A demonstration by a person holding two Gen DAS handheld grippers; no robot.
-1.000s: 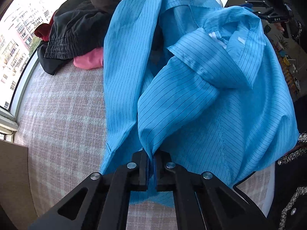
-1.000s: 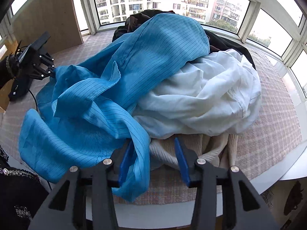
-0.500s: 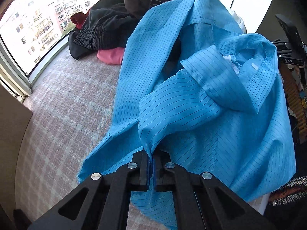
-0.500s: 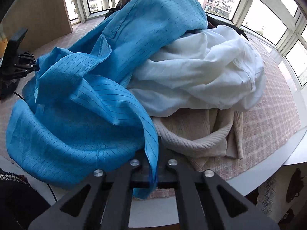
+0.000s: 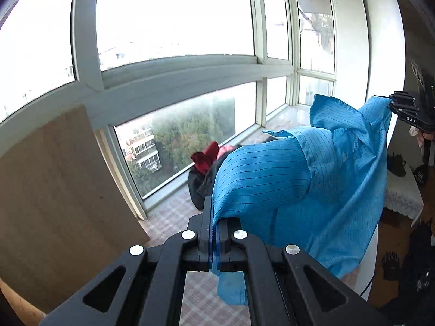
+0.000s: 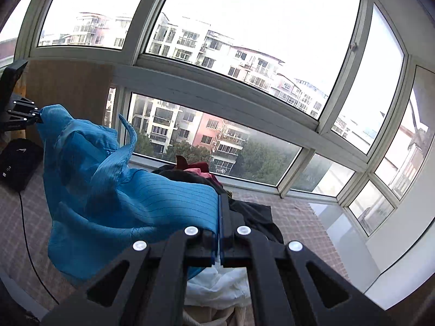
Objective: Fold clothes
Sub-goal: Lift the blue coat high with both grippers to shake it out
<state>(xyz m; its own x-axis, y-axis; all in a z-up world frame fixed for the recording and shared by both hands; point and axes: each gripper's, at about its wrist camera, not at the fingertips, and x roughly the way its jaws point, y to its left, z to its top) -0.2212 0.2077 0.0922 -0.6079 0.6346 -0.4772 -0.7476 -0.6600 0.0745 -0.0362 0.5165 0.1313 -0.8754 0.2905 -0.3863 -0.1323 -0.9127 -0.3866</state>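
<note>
your left gripper (image 5: 213,233) is clamped tight on an edge of the blue striped garment (image 5: 285,190); the cloth is pinched between the two black fingers at 6 o'clock of the left wrist view, with a short tail hanging below them. from that pinch the fabric rises and spreads toward 3 o'clock, hanging in the air above the checked surface (image 5: 174,217). its far corner, at about 2 o'clock, is held in the tip of your right gripper (image 5: 392,103), which shows there as a black linkage.

in the right wrist view it reads the same from the other end: your right gripper (image 6: 219,233) is closed on a hem of the blue striped garment (image 6: 152,203), the cloth sandwiched between the fingers at 6 o'clock. the garment runs from there toward 9 o'clock, sagging in the middle, and its far corner is held by your left gripper (image 6: 38,118) at roughly 10 o'clock. so the piece hangs stretched between your two tools, lifted off the pile.

just beneath the right fingers lies a white garment (image 6: 217,285), and behind it dark clothing (image 6: 252,214) with a bit of red clothing (image 6: 198,167) at 12 o'clock of the pile. the same red clothing (image 5: 204,159) peeks out beyond the blue cloth in the left view. farthest off stand the windows (image 6: 244,87), with apartment blocks outside.
</note>
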